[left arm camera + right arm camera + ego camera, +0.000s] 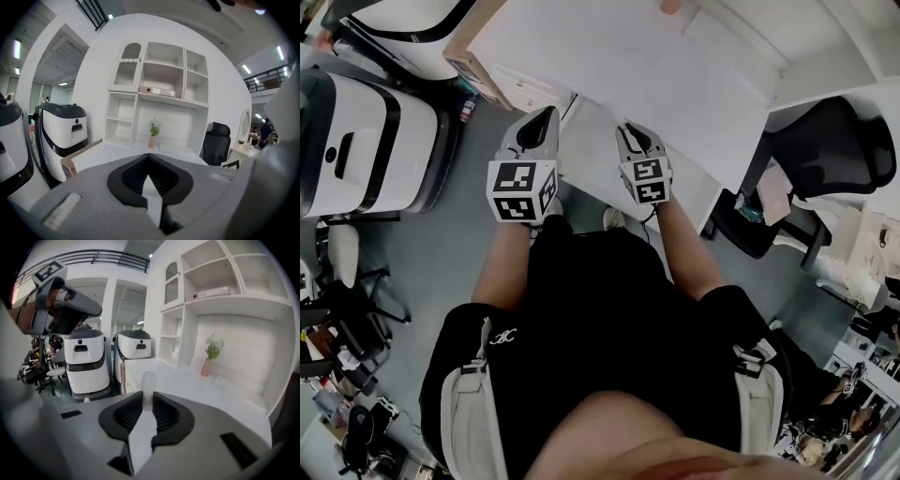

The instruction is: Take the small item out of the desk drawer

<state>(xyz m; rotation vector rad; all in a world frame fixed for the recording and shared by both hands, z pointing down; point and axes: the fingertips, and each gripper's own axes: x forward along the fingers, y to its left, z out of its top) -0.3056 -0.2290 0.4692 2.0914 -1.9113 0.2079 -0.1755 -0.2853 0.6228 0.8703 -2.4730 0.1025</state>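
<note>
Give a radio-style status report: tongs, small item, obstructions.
Left tongs shut, empty. Right tongs shut on small pale item. Nothing seen blocking over white desk.

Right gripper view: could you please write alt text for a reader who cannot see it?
The right gripper holds a small white rounded item between its jaws. Beyond it lie a white desk, white shelves and a potted plant.

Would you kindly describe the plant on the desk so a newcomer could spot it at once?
Look at the tall white shelf unit standing on the white desk. In its open bay beneath the shelves stands the plant: a green sprig in a slim pink vase, the only coloured thing there.
</note>
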